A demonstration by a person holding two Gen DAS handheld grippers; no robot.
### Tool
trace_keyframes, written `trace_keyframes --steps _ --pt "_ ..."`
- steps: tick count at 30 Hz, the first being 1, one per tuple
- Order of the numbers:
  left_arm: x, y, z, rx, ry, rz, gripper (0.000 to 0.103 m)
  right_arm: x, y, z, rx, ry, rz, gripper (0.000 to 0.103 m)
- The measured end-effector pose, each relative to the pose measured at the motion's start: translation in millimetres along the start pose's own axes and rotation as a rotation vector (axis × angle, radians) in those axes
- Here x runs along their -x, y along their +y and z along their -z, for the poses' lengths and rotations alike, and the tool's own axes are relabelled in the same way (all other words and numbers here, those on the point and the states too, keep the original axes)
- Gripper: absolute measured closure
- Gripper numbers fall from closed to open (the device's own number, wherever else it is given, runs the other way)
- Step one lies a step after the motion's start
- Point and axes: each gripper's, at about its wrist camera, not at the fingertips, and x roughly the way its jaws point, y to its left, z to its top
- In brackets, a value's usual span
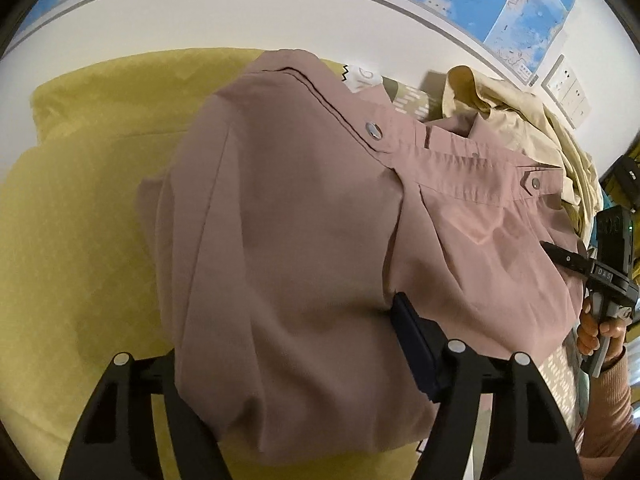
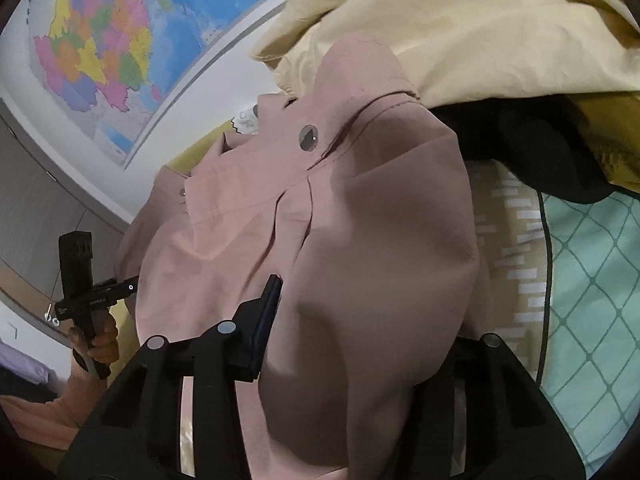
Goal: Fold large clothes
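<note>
garment: dusty-pink snap-button cotton jacket (image 1: 304, 216) lies bunched on the yellow padded surface (image 1: 80, 200)
left gripper (image 1: 296, 360): jaws pinching a thick pink fold
right gripper (image 2: 360, 320): jaws pinching the hem
advice: lift both together, keep the cloth taut, clear the cream jacket (image 2: 460, 28)

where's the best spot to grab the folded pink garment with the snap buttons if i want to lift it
Likely the thick near edge of the dusty-pink folded fabric garment, approached from the near side with both grippers spaced apart. The layers bunch there into a rounded roll, and the left gripper and right gripper already straddle it.
</note>
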Motion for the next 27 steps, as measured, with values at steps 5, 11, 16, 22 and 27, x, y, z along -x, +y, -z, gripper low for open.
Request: trace_keyframes --steps 5,11,16,22,27 --pt "-6.9 -6.3 -4.0 -0.016 0.005 0.019 0.018 -2.4 0.9 -1.3 -0.012 -0.002 -0.028 0.037" --pt "-12.3 -15.3 -5.4 -0.031 -0.008 -0.037 0.021 -8.8 17.2 -3.7 0.049 -0.001 0.034 0.037" --pt "-11.1 -19.9 -4.0 -0.043 -0.007 -0.087 0.041 -8.9 18.3 -4.1 0.064 0.01 0.057 0.073" --pt "-10.1 -25.7 -2.8 -0.06 -0.016 -0.114 0.05 -9.6 16.8 -5.0 0.06 0.018 0.048 0.075" --pt "-10.2 -26.1 -2.4 -0.065 -0.018 -0.118 0.051 -9.9 13.4 -5.1 0.038 0.024 0.029 0.07"
